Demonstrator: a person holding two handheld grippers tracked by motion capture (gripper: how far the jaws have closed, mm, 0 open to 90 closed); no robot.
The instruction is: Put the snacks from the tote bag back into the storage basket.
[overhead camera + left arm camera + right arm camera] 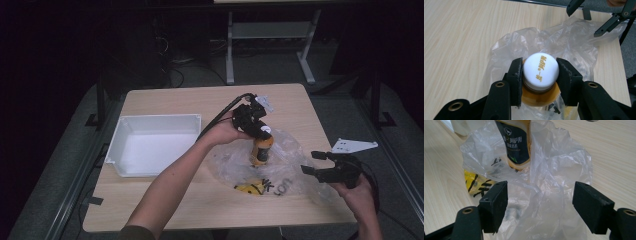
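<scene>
Am clamping left gripper (540, 75) on bottle (261, 149) cap (540, 70); right gripper (320, 169) gaping, empty. Risk: plastic bag (549, 170) snagging bottle, cap slipping.

Wooden table (165, 200) bears white tray (150, 145); crumpled plastic bag (290, 150).

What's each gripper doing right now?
Left gripper: shut on the bottle, jaws clamped on its white cap.
Right gripper: open, holding nothing, jaws either side of the plastic bag.
</scene>
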